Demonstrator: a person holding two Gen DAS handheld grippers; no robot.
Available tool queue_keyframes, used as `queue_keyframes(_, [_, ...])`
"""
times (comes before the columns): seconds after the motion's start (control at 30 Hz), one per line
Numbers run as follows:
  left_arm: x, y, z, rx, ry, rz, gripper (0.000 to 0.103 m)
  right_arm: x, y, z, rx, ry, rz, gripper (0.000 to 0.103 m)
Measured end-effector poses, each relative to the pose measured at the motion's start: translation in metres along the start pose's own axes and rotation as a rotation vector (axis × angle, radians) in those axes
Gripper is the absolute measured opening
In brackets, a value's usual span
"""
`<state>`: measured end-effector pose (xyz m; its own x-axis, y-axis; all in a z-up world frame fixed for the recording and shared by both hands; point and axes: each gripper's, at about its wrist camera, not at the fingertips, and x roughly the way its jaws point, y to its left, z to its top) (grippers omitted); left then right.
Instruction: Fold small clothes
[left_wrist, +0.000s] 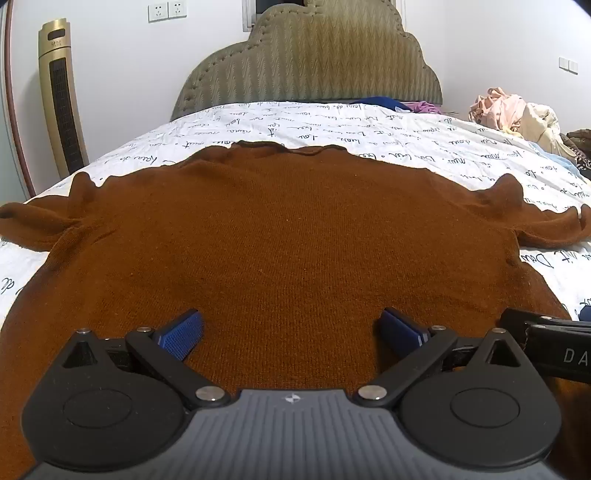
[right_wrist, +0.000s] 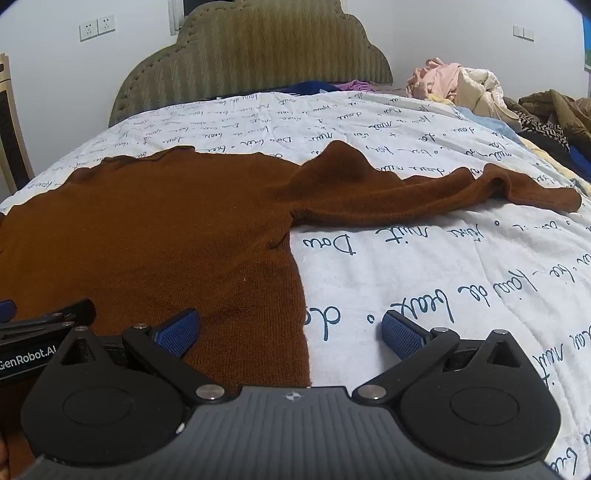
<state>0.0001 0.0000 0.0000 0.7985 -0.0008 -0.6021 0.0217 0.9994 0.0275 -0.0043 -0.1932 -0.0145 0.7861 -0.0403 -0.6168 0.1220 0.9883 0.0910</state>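
Left gripper: jaws spread wide, nothing between the blue pads; both fingers hover over the lower body of the sweater.
Sweater: brown knit, spread flat on the bed, neck toward the headboard; cloth fills the room ahead of and between the left fingers.
Left sleeve: beyond the left finger, out to the side; its end is cut off by the frame.
Right gripper: jaws spread wide, holding nothing; it straddles the side edge of the sweater, left finger over knit, right finger over bare quilt.
Side edge: runs forward between the right gripper's fingers.
Right sleeve: lies crosswise ahead of the right finger, bunched at the shoulder.
Quilt: white with script; open room right of the edge.
Clothes pile: far right, jumbled; single items hard to make out.
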Motion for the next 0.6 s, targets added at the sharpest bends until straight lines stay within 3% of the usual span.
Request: queue_keyframes(0.6, [-0.0001, 0.0, 0.0, -0.001, -0.004, -0.001, 0.103, 0.0006, -0.0004, -0.0001, -0.001, 0.0, -0.001, 0.103])
